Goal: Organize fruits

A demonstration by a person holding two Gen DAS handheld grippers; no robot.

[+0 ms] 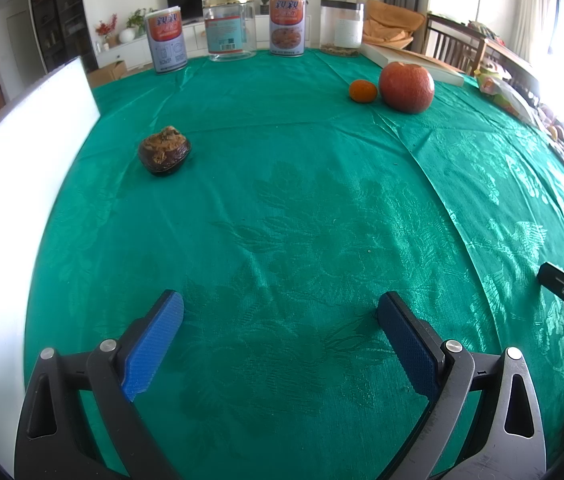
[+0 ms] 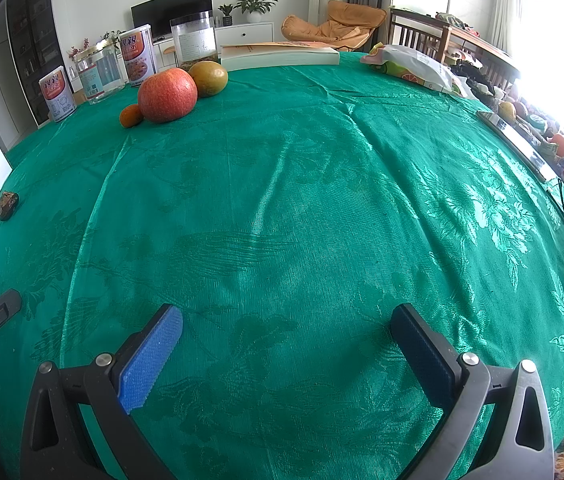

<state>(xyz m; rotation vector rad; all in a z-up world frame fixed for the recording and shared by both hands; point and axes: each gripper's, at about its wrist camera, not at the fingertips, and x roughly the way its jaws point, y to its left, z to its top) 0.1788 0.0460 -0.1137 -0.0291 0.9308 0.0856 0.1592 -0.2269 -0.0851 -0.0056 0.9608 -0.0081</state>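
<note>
Left gripper point(image 1: 280, 314) and right gripper point(image 2: 285, 330) hovering with jaws spread, holding nothing | red apple point(image 2: 167, 95) sitting with tangerine point(image 2: 131, 115) and mango point(image 2: 210, 77) touching it; mangosteen point(image 1: 164, 151) lying well apart | sorting seemingly not begun, gathering all four remaining

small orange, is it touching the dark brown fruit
No, the small orange sits beside the big red fruit at the far right, while the dark brown fruit lies alone far to the left.
</note>
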